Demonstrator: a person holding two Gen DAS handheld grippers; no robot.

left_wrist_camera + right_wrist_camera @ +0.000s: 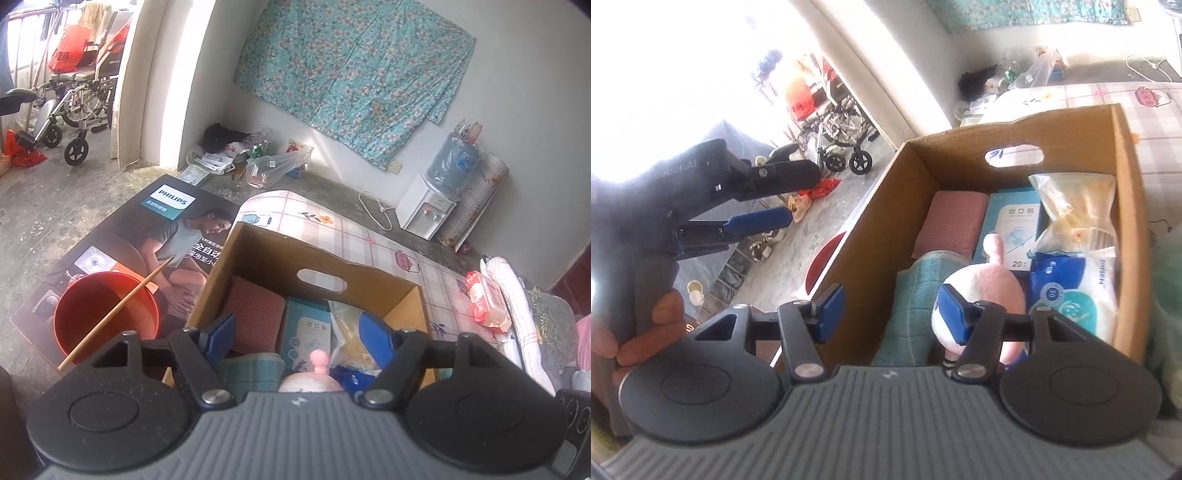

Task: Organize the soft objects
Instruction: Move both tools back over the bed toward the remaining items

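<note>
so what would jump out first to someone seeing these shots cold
Probably the open cardboard box in the middle, packed with soft things: a pink plush toy in front, a teal cloth to its left, a pink cloth behind. Both the left gripper and right gripper hang open over it, holding nothing. Away from the box, a floral sheet on the far wall catches the eye.

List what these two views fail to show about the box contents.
- Pink plush toy: lower body hidden by the right tongs; the left wrist view shows only its top.
- Teal cloth: near end cut off behind the tongs' body.
- Box floor: covered by contents.
</note>
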